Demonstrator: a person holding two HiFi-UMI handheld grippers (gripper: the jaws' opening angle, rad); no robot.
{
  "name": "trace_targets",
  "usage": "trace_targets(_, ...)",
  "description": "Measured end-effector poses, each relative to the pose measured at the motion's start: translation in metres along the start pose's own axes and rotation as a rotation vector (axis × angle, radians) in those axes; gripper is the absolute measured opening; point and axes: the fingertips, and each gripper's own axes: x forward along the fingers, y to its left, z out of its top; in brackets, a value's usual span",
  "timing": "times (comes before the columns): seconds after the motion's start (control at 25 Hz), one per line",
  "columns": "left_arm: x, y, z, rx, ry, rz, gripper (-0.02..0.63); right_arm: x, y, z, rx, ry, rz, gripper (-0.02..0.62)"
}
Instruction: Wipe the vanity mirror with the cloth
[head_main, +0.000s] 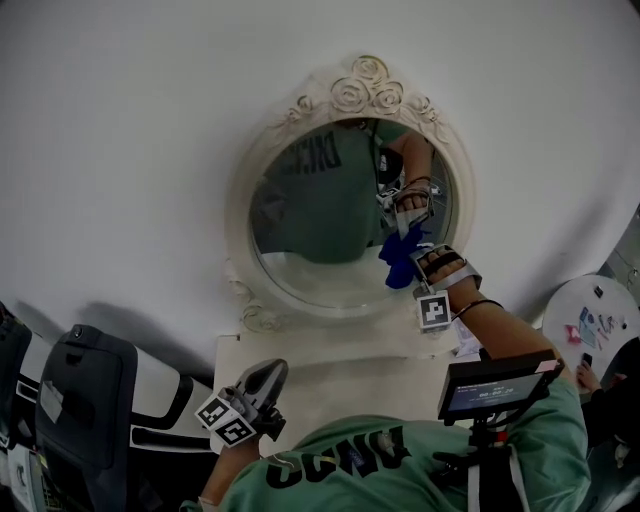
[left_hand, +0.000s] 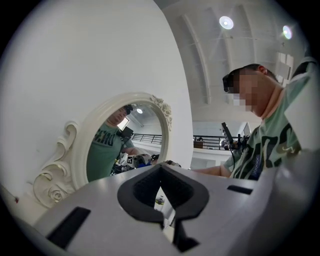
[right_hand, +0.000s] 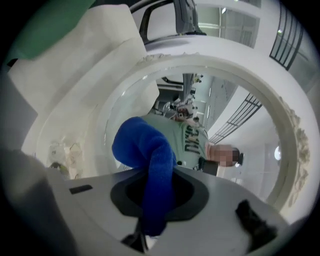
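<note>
1. A plain white wall (head_main: 120, 120) is filling most of the head view, spreading unbroken to both sides.
2. A cream tabletop (head_main: 330, 375) is standing against the foot of that wall.
3. What looks like a dark padded chair (head_main: 85, 400) with pale side parts is sitting at the lower left, just beside the tabletop.
4. A round white table (head_main: 592, 318) is showing at the right edge, carrying a few coloured items too small to make out.
5. Two round ceiling lights (left_hand: 226, 22) are shining overhead in the left gripper view, among white ceiling beams (left_hand: 199, 55).
6. A dark railing (left_hand: 212, 141) is running across the far side of the room.
</note>
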Motion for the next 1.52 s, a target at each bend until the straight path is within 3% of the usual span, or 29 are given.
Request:
trace_targets(0.2,-0.042,0.009,0.009,0.011,-0.04,0.097,0.0,0.016,-0.031,0.148,-0.018,-0.274,-0.066,0.049)
trace_targets(0.36,-0.081,0.014,0.019,0.028,-0.071,0.187,0.0,0.029,-0.049,0.252,-0.028,-0.435,-0.088,0.049)
trace_targets(0.48,-0.11,0.017,0.028,0.04,-0.096,0.261,0.0,0.039,-0.058,0.308,-0.043,-0.512,-0.1,0.049)
trace_targets(0.6,-0.132,0.021,0.031,0.047,-0.114,0.319,0.0,0.051,-0.062,0.332,-0.02,-0.543,-0.094,0.051)
trace_targets(0.76,-0.136,0.026,0.032,0.039,-0.123,0.332,0.0,0.055,-0.056,0.33,-0.04,-0.556,-0.118,0.049)
trace_targets(0.96,-0.101,0.019,0.024,0.029,-0.085,0.249,0.0,0.048,-0.031,0.296,-0.007,-0.52,-0.078,0.049)
trace_targets(1.32,-0.018,0.007,0.008,0.006,-0.012,0.065,0.0,0.028,0.038,0.117,0.009,-0.262,0.034,0.049)
trace_targets(1.52,0.017,-0.01,-0.005,-0.004,0.019,-0.02,0.0,0.014,0.063,0.02,0.003,-0.069,0.014,0.049)
